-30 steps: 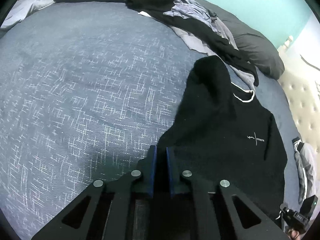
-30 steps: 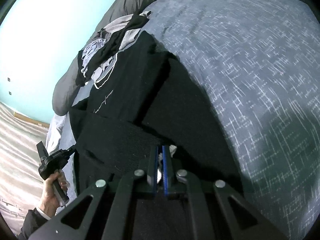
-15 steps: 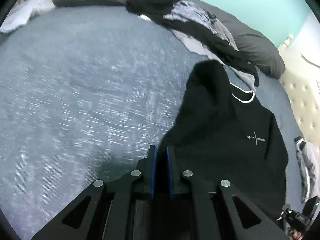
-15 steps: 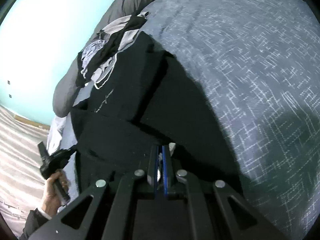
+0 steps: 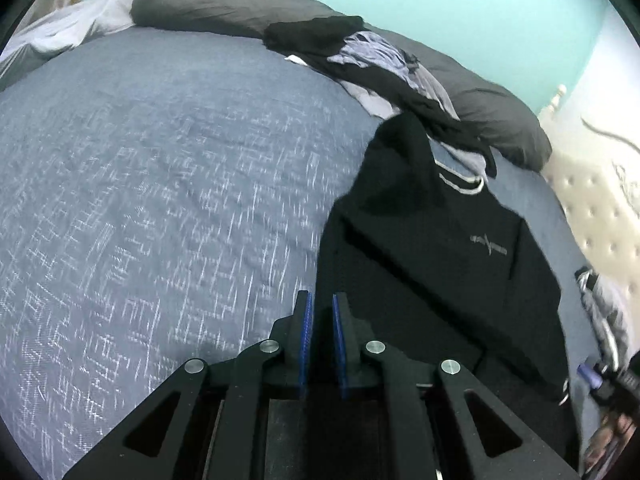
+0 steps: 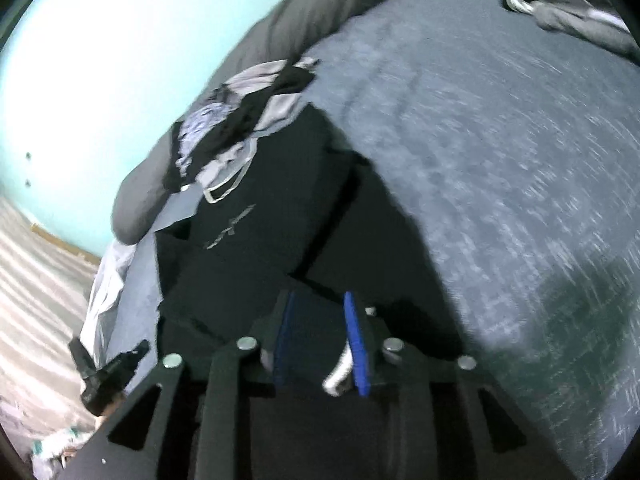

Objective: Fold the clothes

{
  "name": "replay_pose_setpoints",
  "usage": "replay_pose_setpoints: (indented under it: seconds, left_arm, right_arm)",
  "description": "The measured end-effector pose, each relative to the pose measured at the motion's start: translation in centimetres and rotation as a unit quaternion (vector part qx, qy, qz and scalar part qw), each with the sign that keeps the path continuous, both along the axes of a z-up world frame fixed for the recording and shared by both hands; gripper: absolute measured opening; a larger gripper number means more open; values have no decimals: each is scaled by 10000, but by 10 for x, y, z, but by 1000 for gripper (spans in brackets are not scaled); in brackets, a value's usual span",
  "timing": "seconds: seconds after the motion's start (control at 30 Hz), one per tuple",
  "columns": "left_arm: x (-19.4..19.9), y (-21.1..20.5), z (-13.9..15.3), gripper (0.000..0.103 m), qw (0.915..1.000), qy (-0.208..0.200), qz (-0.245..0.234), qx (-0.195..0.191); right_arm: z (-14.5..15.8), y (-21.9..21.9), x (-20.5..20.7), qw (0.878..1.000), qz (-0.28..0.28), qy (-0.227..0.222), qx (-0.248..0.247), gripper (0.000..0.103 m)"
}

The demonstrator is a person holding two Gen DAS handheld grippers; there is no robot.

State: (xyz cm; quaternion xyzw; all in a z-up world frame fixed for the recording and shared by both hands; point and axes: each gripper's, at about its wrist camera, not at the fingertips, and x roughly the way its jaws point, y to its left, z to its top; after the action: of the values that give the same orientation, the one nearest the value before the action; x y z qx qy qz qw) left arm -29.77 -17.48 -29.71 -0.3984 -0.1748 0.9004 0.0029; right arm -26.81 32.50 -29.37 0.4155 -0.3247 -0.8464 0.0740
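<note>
We see a bed [image 5: 168,168] covered by a grey-blue speckled spread that fills most of both views, with dark grey pillows [image 5: 224,4] along its head edge against a turquoise wall. A black hoodie [image 5: 432,264] lies flat on the bed near its right side edge, hood towards the pillows, a white drawstring looped at the neck and a small pale logo on the chest; one part of it is folded across the body. A loose heap of black and lilac clothes [image 5: 380,68] lies at the head edge, just beyond the hood and resting on the pillows. Our left gripper [image 5: 321,308] hovers over the hoodie's edge, its jaws a narrow gap apart, and we cannot tell whether cloth sits between them. Our right gripper [image 6: 320,312] hangs over the hoodie's lower part with its jaws clearly apart and a white cord beside the right pad
</note>
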Motion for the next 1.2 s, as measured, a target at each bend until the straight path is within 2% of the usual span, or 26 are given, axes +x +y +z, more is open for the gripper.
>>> replay_pose_setpoints:
  seconds: [0.23,0.37,0.43,0.5,0.63,0.77,1.0,1.1,1.2]
  left_arm:
    - [10,2,1,12,9999,79,-96,-27]
    - [9,-2,6,12,9996,140,-98,208]
    - [10,-4,7,12,9996,141,-102,226]
    - [10,-6,7,13,9995,137,-82,256]
    - [7,-9,2,13,9994,22,-97,339]
    - [6,-10,2,13,9993,10,-123,364]
    - [7,-19,3,14,9991,46,-86,424]
    - [7,-23,4,14,9988,57,-71,487]
    - [8,-27,4,14,9985,77,-61,537]
  right_arm:
    - [15,-53,-30,9971,683,6,327,31]
    - [23,-84,-47,9929,1072,9,514,33]
    - [30,-101,-58,9896,1286,27,643,41]
    - [49,-124,-84,9838,1563,149,864,45]
    - [81,-175,-142,9710,2110,313,1083,45]
    - [95,-222,-193,9587,2527,233,1288,45]
    - [90,-294,-255,9409,2925,-31,1710,46]
    - [84,-316,-273,9329,3024,-157,1949,54]
    - [78,-331,-288,9251,3113,-290,2153,54]
